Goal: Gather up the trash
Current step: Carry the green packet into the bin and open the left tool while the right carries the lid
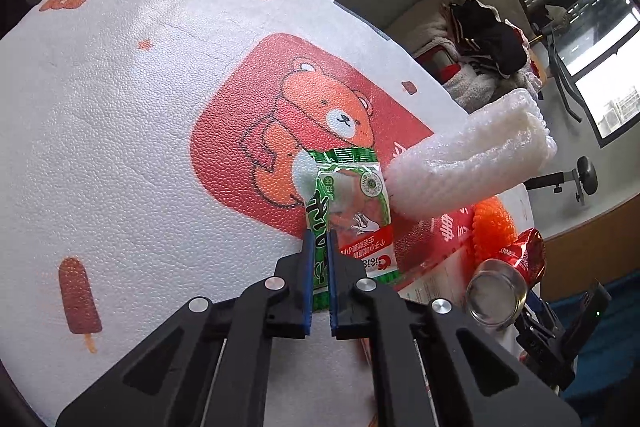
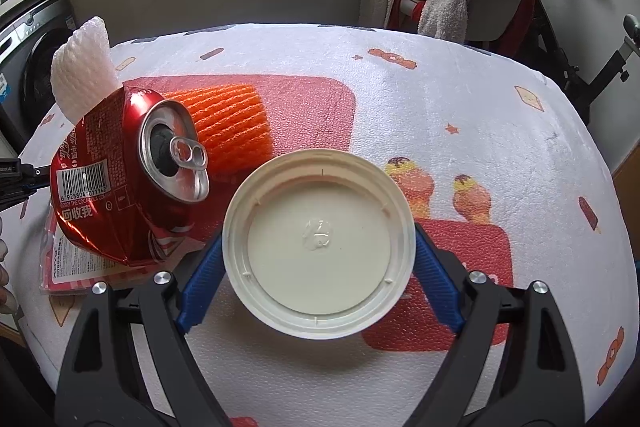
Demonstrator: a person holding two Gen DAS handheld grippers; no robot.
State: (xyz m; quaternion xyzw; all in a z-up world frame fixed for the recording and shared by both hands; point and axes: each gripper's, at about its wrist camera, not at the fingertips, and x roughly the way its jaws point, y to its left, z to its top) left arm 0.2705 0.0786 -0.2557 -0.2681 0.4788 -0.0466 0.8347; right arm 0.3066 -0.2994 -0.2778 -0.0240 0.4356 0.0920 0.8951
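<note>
Left of the right gripper (image 2: 318,273), the crushed red can (image 2: 120,179) carries a barcode numbered 6 928804 011142, "©2021 THE COCA-COLA COMPANY" and "回收我". The flat packet (image 2: 60,267) under it reads "XOYO".

Each black tool (image 1: 319,247) has blue fingers (image 2: 202,277), silver screws.

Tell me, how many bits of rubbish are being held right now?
2. A green wrapper is pinched in the left gripper, and a white lid sits between the right gripper's jaws. The crushed can, orange net and foam are not held.
</note>
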